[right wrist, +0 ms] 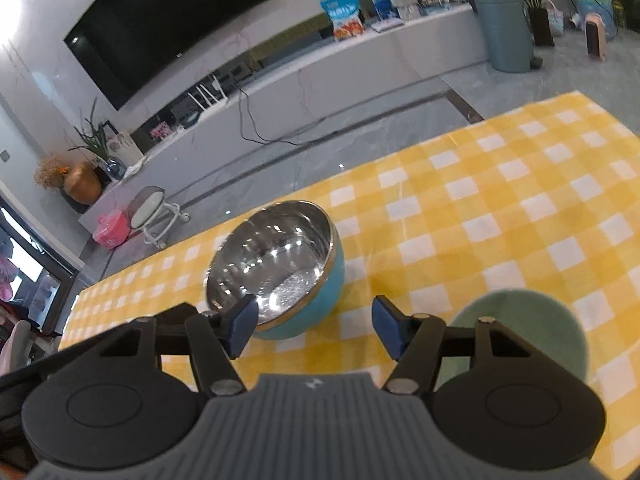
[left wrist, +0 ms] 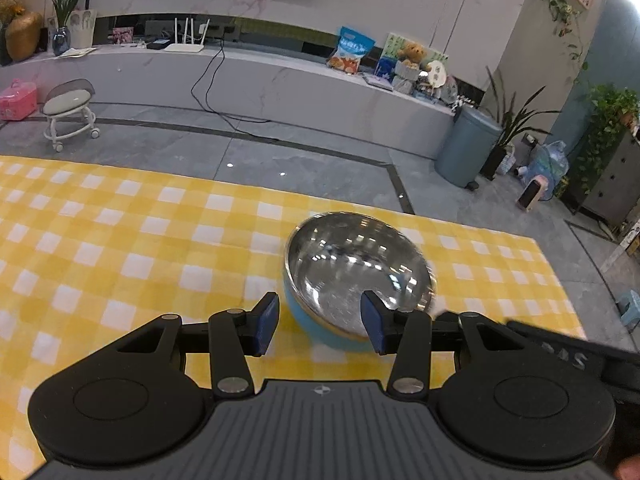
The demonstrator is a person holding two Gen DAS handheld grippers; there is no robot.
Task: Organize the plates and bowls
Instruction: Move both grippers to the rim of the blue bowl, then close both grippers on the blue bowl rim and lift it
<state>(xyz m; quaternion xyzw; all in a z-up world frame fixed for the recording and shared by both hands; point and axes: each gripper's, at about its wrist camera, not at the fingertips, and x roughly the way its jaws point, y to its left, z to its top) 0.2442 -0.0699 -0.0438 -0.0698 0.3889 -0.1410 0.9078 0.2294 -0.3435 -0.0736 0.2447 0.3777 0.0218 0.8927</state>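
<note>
Bowl [left wrist: 356,276] just ahead, left tongs [left wrist: 320,322] spread

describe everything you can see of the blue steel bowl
The bowl has a shiny steel inside that mirrors the ceiling lights, a thin metal rim and a light blue outer shell. It looks empty and stands upright on the yellow checked tablecloth, near the table's far edge. The left gripper is open, its jaws straddling the near rim, one outside the wall and one over the inside; whether they touch is unclear. A green bowl sits apart from it.
</note>
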